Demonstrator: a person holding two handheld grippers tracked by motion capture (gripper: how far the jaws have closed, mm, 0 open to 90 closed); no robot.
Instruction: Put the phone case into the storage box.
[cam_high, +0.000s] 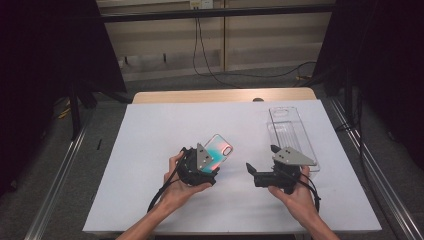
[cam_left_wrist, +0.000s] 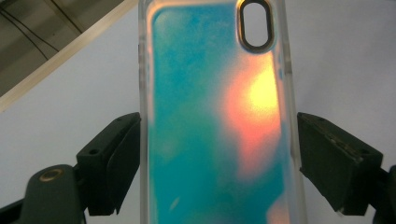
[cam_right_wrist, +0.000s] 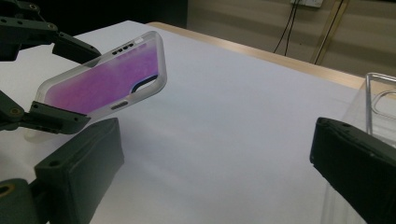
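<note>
A white sheet (cam_high: 165, 150) covers the wooden table (cam_high: 200, 96); a clear case (cam_high: 292, 132) lies on it.

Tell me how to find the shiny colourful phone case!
Look at the white sheet on the table, near its middle. There the left tongs hold a phone case up off the sheet by its long edges. It shimmers teal and orange-pink, while the clear box over on the right has no colour.
</note>
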